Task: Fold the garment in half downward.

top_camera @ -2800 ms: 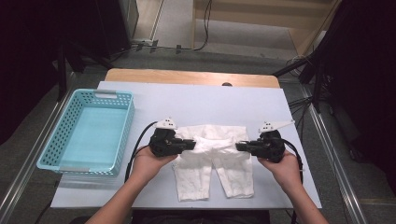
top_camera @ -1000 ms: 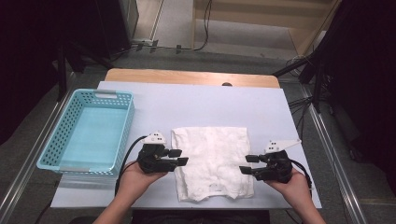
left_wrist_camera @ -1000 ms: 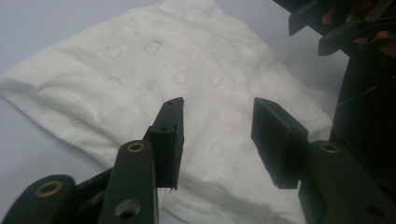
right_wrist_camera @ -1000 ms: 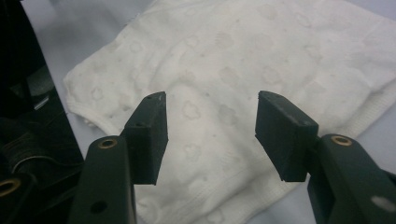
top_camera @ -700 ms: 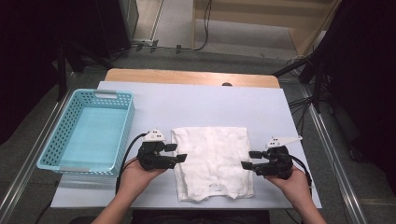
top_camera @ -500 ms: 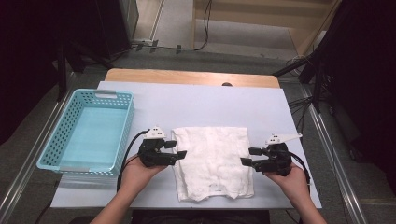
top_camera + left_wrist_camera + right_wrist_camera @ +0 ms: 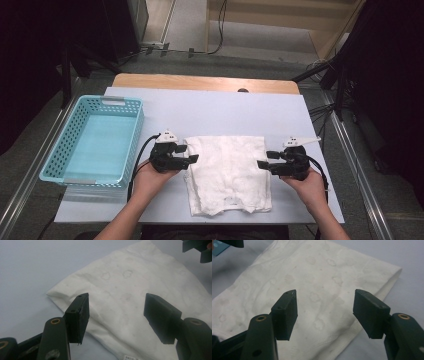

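A pale grey-white rectangular table top [image 7: 225,107] is lying over a light wooden board [image 7: 200,82] that is showing along its far edge. Grey carpeted floor [image 7: 190,60] is stretching beyond, with black cables [image 7: 220,30] trailing across it. Dark black curtains [image 7: 30,55] are hanging at both sides. A light wooden step [image 7: 280,20] is running along the back. Metal rails [image 7: 350,150] are flanking the table.
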`<control>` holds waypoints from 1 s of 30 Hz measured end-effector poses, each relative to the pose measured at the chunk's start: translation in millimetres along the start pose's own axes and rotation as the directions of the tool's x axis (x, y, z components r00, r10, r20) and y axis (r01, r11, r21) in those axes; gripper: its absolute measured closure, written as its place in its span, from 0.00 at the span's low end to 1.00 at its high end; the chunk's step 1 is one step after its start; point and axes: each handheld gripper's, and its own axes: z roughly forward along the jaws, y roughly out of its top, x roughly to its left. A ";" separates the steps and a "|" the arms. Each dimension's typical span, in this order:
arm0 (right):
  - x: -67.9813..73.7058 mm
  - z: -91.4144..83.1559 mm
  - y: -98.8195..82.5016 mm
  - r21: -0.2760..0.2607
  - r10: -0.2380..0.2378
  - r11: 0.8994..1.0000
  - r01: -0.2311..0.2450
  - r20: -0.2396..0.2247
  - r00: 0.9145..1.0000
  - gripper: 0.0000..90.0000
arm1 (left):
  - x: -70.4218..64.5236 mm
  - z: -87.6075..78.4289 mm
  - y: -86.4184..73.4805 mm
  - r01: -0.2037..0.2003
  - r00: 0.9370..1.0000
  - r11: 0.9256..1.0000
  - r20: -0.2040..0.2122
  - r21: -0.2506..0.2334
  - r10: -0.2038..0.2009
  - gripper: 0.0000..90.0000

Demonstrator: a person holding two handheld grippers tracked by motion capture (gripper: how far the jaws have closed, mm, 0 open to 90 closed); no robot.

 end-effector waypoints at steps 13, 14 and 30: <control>-20.1 15.3 8.5 0.008 0.026 1.000 -0.026 0.048 0.999 0.38 | 21.3 16.5 3.4 0.049 0.997 0.999 -0.065 0.009 -0.048 0.42; -21.6 16.1 9.0 0.009 0.030 1.000 -0.030 0.051 0.998 0.38 | 22.9 17.8 3.3 0.054 0.996 0.999 -0.068 0.005 -0.054 0.42; -39.1 27.4 14.8 0.000 0.044 0.999 -0.044 0.096 0.994 0.38 | 38.0 32.1 7.3 0.057 0.991 0.998 -0.124 0.037 -0.052 0.44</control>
